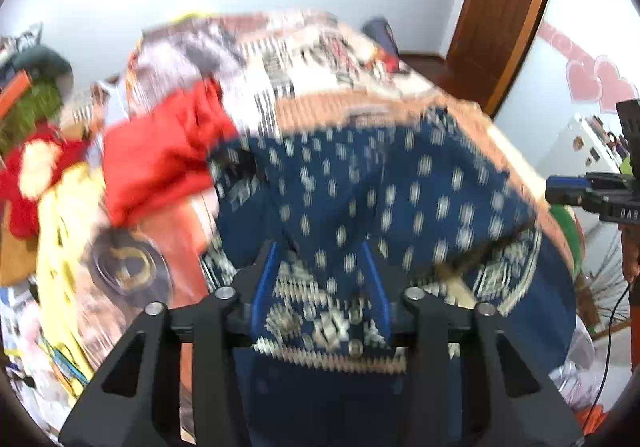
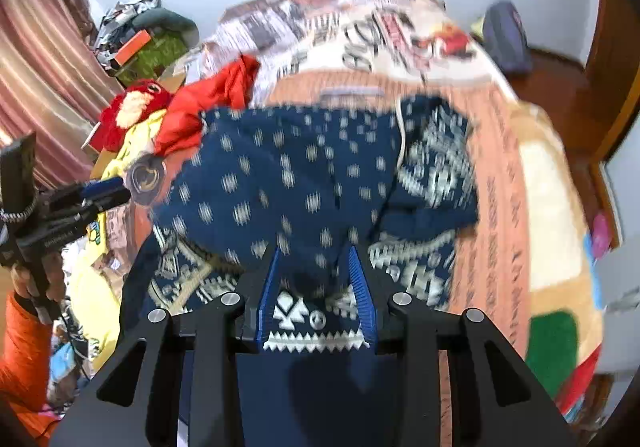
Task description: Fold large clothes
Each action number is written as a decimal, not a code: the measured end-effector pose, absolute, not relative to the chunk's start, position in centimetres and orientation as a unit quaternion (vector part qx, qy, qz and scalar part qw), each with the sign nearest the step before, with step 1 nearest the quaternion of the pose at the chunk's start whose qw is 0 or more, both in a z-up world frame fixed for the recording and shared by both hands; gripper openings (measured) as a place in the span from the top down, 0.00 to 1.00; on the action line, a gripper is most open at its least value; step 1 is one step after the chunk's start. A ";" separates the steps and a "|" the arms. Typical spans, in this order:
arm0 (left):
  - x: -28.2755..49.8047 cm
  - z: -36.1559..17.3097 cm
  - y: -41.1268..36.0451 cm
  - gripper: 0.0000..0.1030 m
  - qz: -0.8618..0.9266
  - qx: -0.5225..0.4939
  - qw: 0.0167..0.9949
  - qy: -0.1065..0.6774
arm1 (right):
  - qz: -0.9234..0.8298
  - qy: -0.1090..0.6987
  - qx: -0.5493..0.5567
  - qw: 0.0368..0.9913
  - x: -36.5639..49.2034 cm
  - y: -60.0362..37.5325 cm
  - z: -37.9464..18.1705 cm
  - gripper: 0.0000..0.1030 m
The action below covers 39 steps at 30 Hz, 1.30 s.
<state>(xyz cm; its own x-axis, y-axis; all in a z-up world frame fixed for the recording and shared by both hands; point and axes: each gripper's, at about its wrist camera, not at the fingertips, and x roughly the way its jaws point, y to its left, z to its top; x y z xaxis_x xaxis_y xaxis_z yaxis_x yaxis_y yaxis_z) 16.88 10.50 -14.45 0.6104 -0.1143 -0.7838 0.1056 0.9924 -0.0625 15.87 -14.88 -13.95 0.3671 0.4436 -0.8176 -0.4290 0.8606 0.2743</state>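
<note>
A large navy sweater (image 1: 360, 183) with white knitted dots and a patterned hem lies bunched on the bed, blurred by motion. It also shows in the right wrist view (image 2: 300, 175). My left gripper (image 1: 320, 251) has its blue fingers around the sweater's patterned hem, which hangs down between them. My right gripper (image 2: 314, 251) holds another stretch of the same hem (image 2: 316, 327) between its blue fingers. Each gripper appears at the edge of the other's view: the right one (image 1: 592, 191) and the left one (image 2: 100, 187).
A patterned orange and cream bedspread (image 2: 500, 151) covers the bed. A red garment (image 1: 160, 155), a red plush toy (image 2: 136, 103) and yellow cloth (image 1: 60, 231) lie at the left. A wooden door (image 1: 504, 7) and white wall stand behind.
</note>
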 end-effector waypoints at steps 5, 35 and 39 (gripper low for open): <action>19.4 -12.3 8.7 0.49 -0.081 -0.011 0.910 0.406 | 0.273 0.456 0.008 0.847 16.9 -13.4 -11.8 0.58; 21.3 -17.1 15.7 0.21 0.016 -0.063 0.903 0.424 | 0.206 0.491 0.020 0.846 20.8 -15.8 -16.8 0.49; 23.3 -18.7 19.2 0.21 0.046 -0.101 0.892 0.438 | 0.169 0.493 0.057 0.852 22.9 -17.9 -17.5 0.45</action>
<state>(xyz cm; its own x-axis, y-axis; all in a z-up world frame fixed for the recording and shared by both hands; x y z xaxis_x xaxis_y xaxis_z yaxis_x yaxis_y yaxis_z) 23.26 19.22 -18.69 0.6125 -0.0057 -0.7905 -0.1714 0.9752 -0.1399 22.87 -17.87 -17.47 0.4574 0.3435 -0.8202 -0.2309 0.9366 0.2634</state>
